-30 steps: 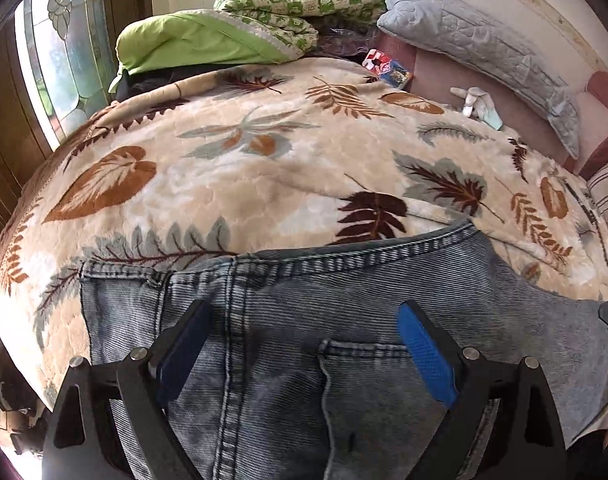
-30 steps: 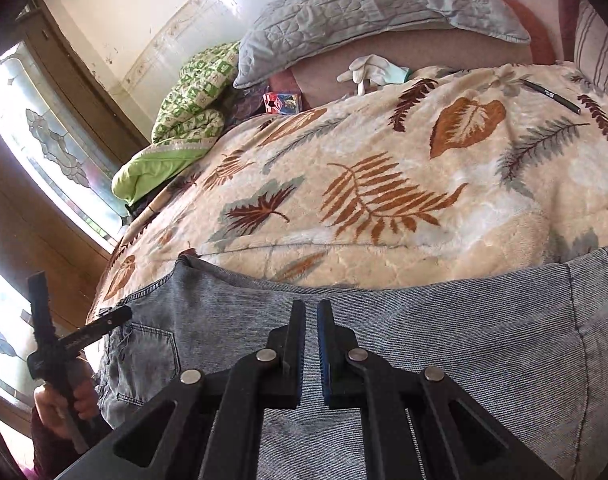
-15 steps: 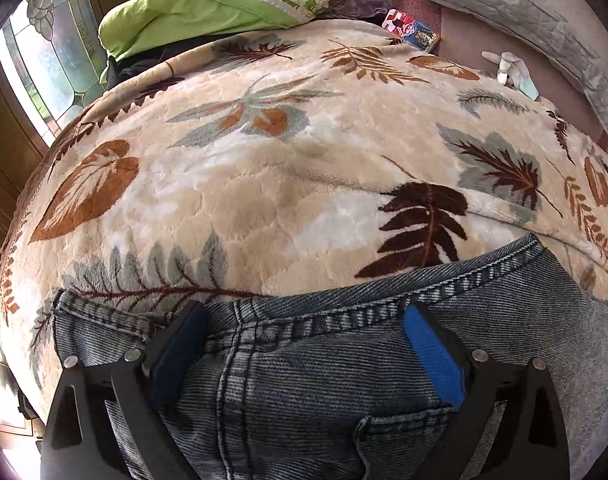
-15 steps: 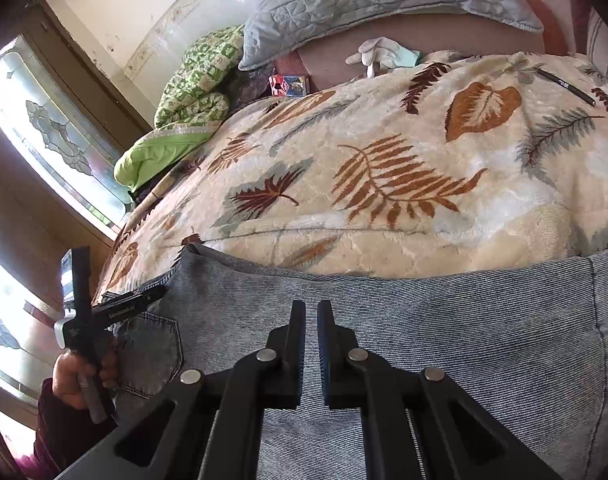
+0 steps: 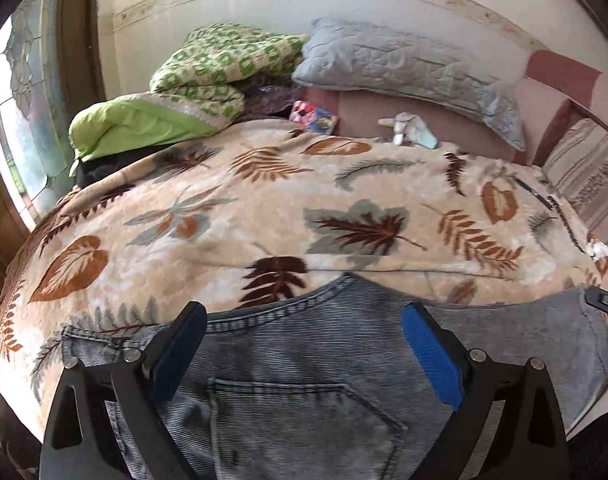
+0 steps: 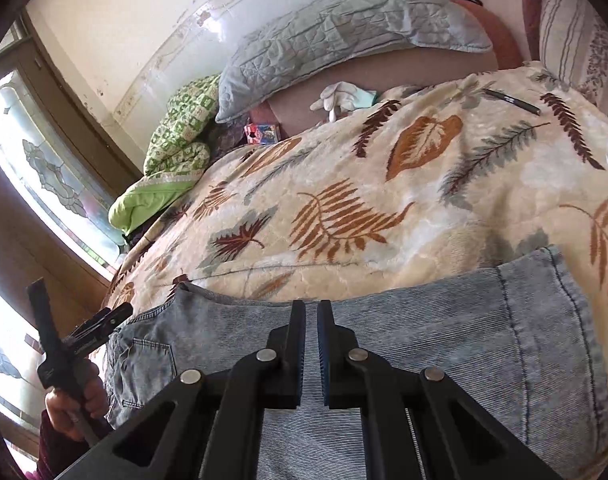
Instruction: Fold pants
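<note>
One pair of grey-blue denim pants [image 5: 304, 364] lies along the near edge of a bed, on a cream blanket [image 5: 264, 208] printed with brown and grey leaves. In the left wrist view the pants fill the bottom of the frame, waistband and back pocket showing. The left hand-held gripper [image 5: 304, 356] sits over them with its two blue-padded fingers spread wide, one on each side of the pocket; nothing is pinched between them.

In the right wrist view the pants run across the lower half of the frame, hem at the right, pocket at lower left. The right hand-held gripper [image 6: 311, 344] stands at bottom centre above the leg, its two fingers drawn together to a thin slit. Whether cloth is caught in it cannot be told. At lower left one hand [image 6: 74, 408] grips the other tool's handle.

At the top of both frames: one grey quilted pillow [image 5: 407, 68], one green checked quilt [image 5: 220, 64], one white glove [image 6: 337, 98], one small colourful box [image 6: 262, 134]. One dark pen [image 6: 511, 101] lies at upper right.
</note>
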A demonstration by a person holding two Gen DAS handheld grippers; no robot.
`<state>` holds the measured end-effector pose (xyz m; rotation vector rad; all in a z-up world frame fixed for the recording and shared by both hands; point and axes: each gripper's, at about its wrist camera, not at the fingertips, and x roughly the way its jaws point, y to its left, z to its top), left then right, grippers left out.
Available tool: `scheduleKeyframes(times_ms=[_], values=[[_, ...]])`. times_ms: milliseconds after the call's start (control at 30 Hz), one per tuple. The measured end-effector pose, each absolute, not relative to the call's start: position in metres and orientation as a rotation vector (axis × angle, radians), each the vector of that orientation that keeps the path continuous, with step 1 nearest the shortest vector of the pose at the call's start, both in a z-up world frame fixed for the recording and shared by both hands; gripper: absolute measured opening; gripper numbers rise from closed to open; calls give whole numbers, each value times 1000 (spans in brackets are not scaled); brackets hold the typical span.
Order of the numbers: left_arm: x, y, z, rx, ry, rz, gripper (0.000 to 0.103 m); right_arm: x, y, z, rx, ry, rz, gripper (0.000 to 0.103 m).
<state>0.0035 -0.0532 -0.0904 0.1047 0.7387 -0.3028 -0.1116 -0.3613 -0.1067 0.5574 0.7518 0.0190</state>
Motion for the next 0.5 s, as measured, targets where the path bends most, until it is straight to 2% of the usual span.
scheduleKeyframes(times_ms=[233, 500], values=[[-9, -106, -119, 172, 842, -439, 98, -138, -402, -119, 658, 767, -34, 8], [-4, -124, -170, 290, 990, -405, 99, -126, -392, -142, 631, 899, -32, 8]])
